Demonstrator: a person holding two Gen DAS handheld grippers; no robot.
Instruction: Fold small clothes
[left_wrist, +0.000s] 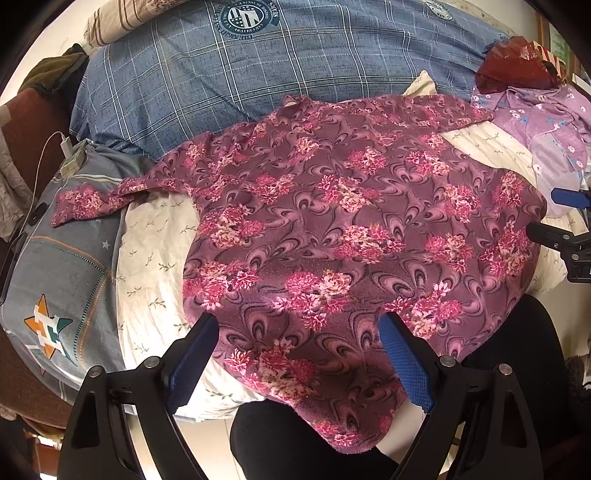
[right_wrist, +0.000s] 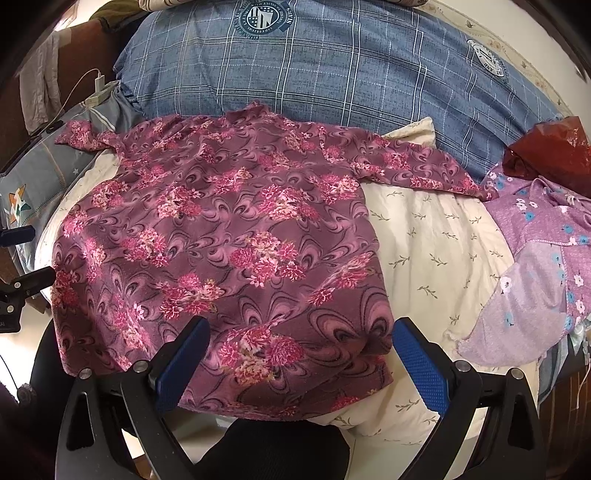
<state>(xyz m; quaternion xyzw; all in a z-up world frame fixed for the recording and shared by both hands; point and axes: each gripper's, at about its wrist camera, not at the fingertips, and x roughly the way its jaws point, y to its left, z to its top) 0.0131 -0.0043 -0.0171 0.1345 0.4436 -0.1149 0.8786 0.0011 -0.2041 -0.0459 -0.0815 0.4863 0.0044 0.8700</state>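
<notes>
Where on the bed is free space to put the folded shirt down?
The cream sheet is bare between the maroon floral shirt and the lilac garment. A narrower strip lies between the shirt and the grey star pillow. The far side is crowded by the blue plaid quilt.

My left gripper (left_wrist: 297, 356) hangs near, its blue-padded fingers spread wide and gripping nothing. My right gripper (right_wrist: 301, 363) hangs near as well, fingers just as wide apart and empty. My dark-clothed legs (left_wrist: 288, 435) show below both.
</notes>
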